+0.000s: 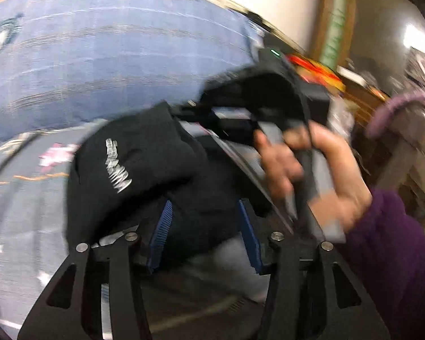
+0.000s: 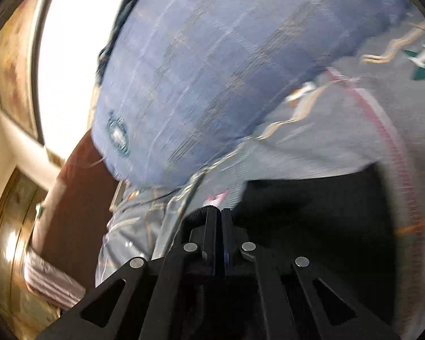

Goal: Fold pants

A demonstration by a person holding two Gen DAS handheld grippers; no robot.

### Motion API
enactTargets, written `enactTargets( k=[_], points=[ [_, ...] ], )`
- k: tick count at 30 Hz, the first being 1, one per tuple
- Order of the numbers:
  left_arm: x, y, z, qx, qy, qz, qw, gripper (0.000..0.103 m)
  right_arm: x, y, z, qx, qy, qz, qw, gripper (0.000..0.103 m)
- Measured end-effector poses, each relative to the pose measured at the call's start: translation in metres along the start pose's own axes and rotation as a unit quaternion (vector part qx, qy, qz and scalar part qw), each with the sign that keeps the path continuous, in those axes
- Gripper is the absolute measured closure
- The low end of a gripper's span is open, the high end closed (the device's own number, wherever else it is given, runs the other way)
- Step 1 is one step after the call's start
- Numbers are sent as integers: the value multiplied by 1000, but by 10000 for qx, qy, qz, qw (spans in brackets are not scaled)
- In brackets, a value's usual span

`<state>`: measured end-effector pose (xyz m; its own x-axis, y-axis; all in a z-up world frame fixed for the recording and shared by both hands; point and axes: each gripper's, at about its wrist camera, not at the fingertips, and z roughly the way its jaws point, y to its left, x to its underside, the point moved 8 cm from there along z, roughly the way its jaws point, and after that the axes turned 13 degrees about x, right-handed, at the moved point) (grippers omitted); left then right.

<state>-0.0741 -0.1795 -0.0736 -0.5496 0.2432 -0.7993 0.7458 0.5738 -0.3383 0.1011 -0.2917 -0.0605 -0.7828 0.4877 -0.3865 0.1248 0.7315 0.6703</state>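
The black pants (image 1: 133, 175), with a white logo, hang bunched in the left wrist view, above the grey patterned bedspread (image 1: 22, 198). My left gripper (image 1: 204, 212) is open, its blue pads (image 1: 163, 226) wide apart, and black cloth lies between them. My right gripper (image 2: 216, 212) has its fingers pressed together on the black pants (image 2: 311, 212), which spread to its right. In the left wrist view the person's right hand (image 1: 311, 170) holds the other gripper, draped in black cloth. Both views are motion-blurred.
A blue checked pillow (image 2: 212, 70) lies on the bedspread (image 2: 340, 130) beyond the pants; it also shows in the left wrist view (image 1: 113, 56). A white wall (image 2: 68, 56), a framed picture (image 2: 14, 65) and a brown surface (image 2: 76, 198) are at the left. Cluttered shelves (image 1: 396, 99) stand at right.
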Motion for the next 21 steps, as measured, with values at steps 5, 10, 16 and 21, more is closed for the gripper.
enactTargets(
  k=[5, 10, 16, 21],
  points=[
    [18, -38, 3, 727, 521, 341, 9954, 56, -14, -36, -24, 253, -278, 151, 9992, 103],
    [11, -43, -35, 677, 441, 721, 9941, 53, -28, -63, -55, 305, -584, 358, 9972, 97],
    [-28, 43, -87, -477, -247, -222, 9983, 38, 3, -29, -44, -281, 331, 41, 9990, 22],
    [-17, 104, -89, -1071, 147, -1081, 9882, 38, 32, -12, -26, -198, 860, -177, 9959, 22]
  ],
)
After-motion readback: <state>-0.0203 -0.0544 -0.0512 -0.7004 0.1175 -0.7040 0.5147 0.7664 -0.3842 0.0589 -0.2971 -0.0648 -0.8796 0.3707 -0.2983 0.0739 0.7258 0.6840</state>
